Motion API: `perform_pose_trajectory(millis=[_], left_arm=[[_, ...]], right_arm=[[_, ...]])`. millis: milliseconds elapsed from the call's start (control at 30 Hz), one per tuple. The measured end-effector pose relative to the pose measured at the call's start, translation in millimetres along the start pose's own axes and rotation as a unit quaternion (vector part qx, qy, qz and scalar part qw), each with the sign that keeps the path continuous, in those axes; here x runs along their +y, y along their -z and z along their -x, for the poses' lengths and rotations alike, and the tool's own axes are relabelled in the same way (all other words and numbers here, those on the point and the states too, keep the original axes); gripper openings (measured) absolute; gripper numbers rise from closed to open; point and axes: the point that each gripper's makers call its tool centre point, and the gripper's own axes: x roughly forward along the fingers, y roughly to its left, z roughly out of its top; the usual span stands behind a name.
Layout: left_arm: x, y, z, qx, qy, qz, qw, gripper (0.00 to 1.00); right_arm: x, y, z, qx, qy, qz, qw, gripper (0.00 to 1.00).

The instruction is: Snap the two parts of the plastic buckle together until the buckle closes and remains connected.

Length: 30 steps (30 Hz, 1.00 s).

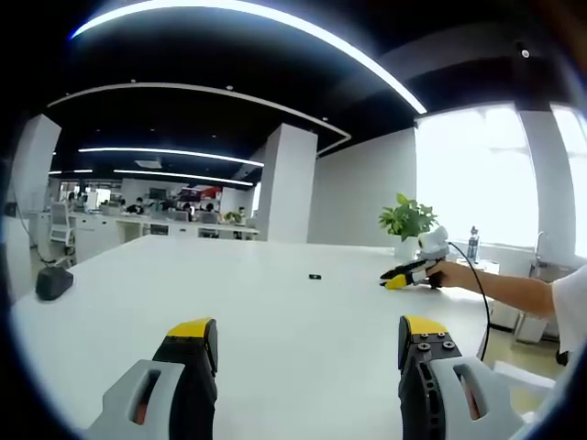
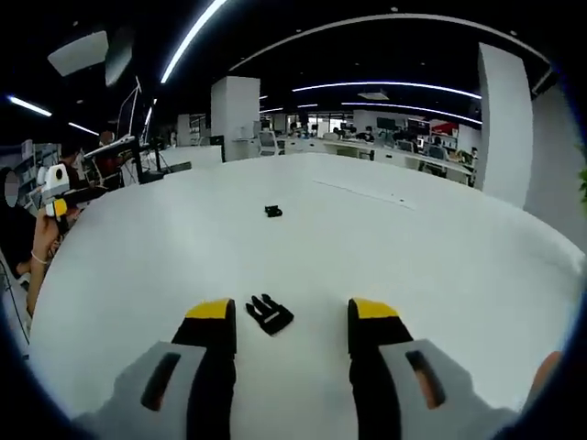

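While both tongs (image 1: 307, 344) (image 2: 292, 325) gape wide, buckle part (image 2: 270, 314) lies between the right pair

Both views sit low over the wide white table (image 1: 275, 302), facing across it from opposite edges, sharing its middle.

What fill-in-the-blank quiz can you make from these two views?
1. Both buckle parts lie on a table whose colour is ____.
2. The pronged part lies just ahead of the ____ hand-held gripper.
3. The jaws of the left hand-held gripper stand ____.
4. The two buckle parts, counting the far part, are ____ from each other.

Missing words: white; right; open; apart
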Motion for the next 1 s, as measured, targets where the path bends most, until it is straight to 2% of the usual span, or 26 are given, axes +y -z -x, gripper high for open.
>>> perform_pose_trajectory(millis=[267, 300, 400, 667, 833, 1000], left_arm=[[1.2, 0.6, 2, -0.002, -0.001, 0.002, 1.0, 0.82], [1.3, 0.7, 2, -0.002, -0.001, 0.002, 1.0, 0.82], [2.6, 0.9, 3, -0.004, -0.002, 0.004, 1.0, 0.82], [4.5, -0.2, 5, -0.008, -0.004, 0.007, 0.9999, 0.82], [3.8, -1.4, 5, -0.01, -0.001, 0.007, 0.9999, 0.82], [2.5, -1.5, 3, -0.007, 0.002, 0.006, 1.0, 0.82]], right_arm=[[1, 0.0, -2, -0.006, -0.018, 0.002, 0.9998, 0.42], [0, -0.4, -2, -0.008, -0.017, 0.002, 0.9998, 0.36], [6, -1.6, -6, -0.014, -0.049, 0.015, 0.9986, 0.19], [6, -4.8, -12, -0.013, -0.057, 0.013, 0.9982, 0.13], [6, -7.5, -12, -0.013, -0.051, -0.011, 0.9986, 0.13], [16, -11.9, -11, -0.022, -0.06, -0.025, 0.9976, 0.13]])
